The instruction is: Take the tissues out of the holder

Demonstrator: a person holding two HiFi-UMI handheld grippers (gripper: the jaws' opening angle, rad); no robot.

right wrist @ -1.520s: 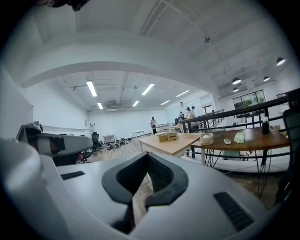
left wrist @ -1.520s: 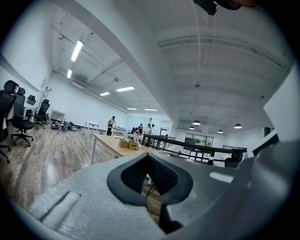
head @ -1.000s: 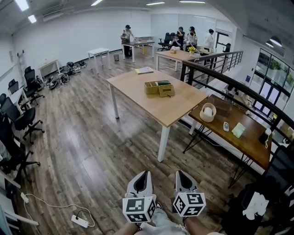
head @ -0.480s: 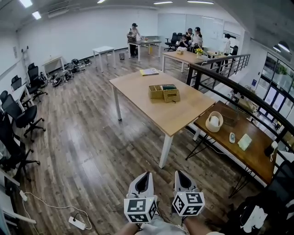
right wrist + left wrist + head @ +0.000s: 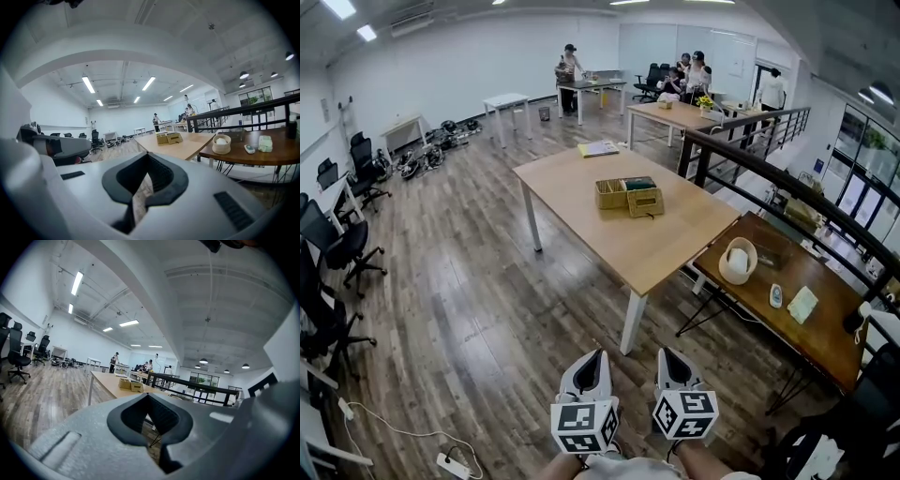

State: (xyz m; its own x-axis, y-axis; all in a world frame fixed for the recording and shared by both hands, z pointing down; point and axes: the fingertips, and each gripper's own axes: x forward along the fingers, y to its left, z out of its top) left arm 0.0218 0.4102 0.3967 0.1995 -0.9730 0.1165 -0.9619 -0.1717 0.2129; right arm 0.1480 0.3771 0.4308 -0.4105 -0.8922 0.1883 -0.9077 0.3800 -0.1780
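Note:
The wooden tissue holder stands on the light wooden table, touching an open wooden box on its left. Both are far ahead of me. My left gripper and right gripper hang side by side low in the head view, above the floor, well short of the table. Both are shut with nothing between the jaws. The left gripper view shows the left gripper closed, with the tissue holder small in the distance. In the right gripper view the right gripper is closed too, and the tissue holder lies beyond it.
A dark side table at the right carries a round basket and a remote. A black railing runs behind it. Office chairs line the left wall, a power strip lies on the floor, and people stand at far tables.
The table and the tissue holder have come a little nearer in the head view as I walk toward them. Both grippers stay shut, side by side.

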